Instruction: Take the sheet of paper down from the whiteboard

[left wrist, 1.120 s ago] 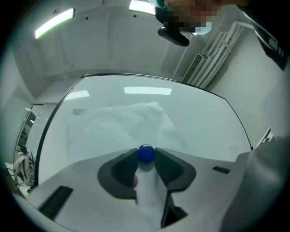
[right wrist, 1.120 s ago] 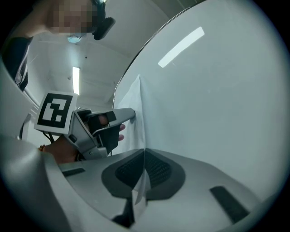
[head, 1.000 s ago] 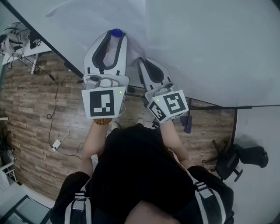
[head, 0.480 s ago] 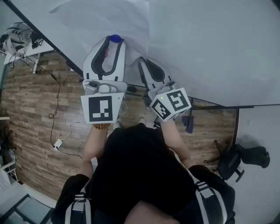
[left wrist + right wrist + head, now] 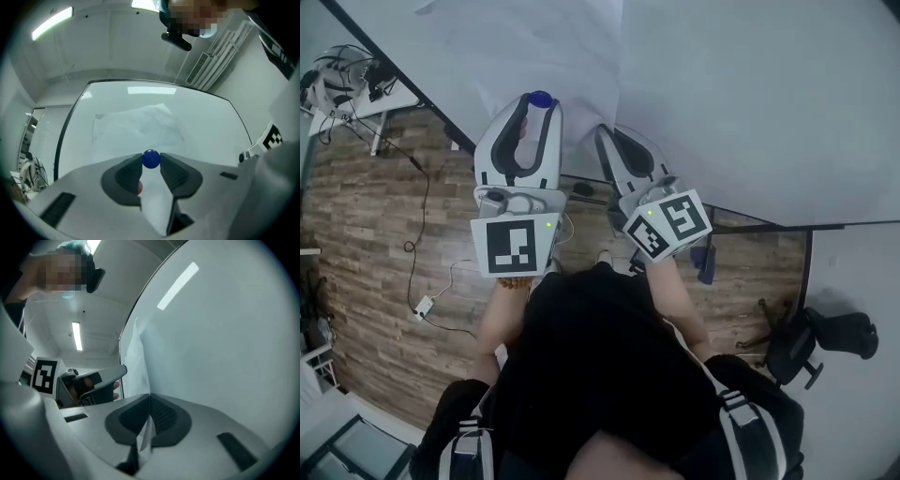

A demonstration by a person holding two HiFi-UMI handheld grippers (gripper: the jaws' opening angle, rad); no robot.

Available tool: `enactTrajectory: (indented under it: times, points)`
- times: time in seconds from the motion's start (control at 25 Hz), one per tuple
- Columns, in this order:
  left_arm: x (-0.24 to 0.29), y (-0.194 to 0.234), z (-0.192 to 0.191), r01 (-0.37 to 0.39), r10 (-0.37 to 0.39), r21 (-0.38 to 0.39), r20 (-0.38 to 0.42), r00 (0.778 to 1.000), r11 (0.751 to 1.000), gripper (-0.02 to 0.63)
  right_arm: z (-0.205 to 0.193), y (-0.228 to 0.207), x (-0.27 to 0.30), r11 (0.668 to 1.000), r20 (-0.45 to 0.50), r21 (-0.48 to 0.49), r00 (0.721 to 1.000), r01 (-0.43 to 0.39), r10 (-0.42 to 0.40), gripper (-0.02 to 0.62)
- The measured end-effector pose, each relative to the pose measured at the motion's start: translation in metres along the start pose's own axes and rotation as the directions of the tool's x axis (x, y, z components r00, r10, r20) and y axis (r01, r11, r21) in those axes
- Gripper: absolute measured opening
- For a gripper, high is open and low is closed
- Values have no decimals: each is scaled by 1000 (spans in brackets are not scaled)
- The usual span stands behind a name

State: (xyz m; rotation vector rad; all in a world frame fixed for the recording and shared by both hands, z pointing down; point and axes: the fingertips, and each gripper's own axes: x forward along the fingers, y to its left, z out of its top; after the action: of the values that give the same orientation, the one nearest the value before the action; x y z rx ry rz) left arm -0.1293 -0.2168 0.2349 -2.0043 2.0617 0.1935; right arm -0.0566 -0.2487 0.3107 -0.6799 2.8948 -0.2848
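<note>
The paper [image 5: 534, 47] hangs on the whiteboard [image 5: 750, 103], up in the left part of the board as the head view sees it, rumpled and bulging off the surface rather than lying flat. In the left gripper view the paper [image 5: 136, 126] shows creases across its middle, with the whiteboard [image 5: 206, 126] bare to its right. The left gripper [image 5: 539, 105] reaches up to the paper's lower edge, its tips pinching a round blue magnet [image 5: 541, 97]. The left gripper view shows the same: the left gripper [image 5: 151, 162] has its jaws standing fairly wide, one pad on each side of the magnet [image 5: 151, 158], which sits in front of the paper's lower part; whether the magnet touches the board cannot be told. The right gripper [image 5: 602, 131] is just beside the left one, also at the paper's lower edge. In its own view the right gripper [image 5: 149, 401] has its jaws pressed together with a thin fold of the paper [image 5: 140, 362] nipped between the pads, the sheet rising edge-on from the jaws along the whiteboard [image 5: 225, 333]. The left gripper [image 5: 89, 383] shows there at the left, with fingers behind it. Below the board the head view shows the person [image 5: 600, 375] in dark clothes, a wooden floor [image 5: 375, 244], and a black chair [image 5: 825, 337] at the right
</note>
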Motion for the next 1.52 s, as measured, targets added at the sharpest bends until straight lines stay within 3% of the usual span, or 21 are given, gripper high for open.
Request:
enactTrajectory:
  times: [0.8,1.08,1.52]
  points:
    - [-41,13,-4,16,-16,-51,0,1000,999,126,-11,33,-13,999,1,50,1000,-7,7,-2]
    - [-53,3,-7,58,-59,-71,-18,998,996,126,-7,37,-34,998,9,58,999,37,-38,-2]
    - [-73,-22,-19,135,-138,-97,-32,990,986,126,-11,28,-86,985,5,16,985,173,-173,-2]
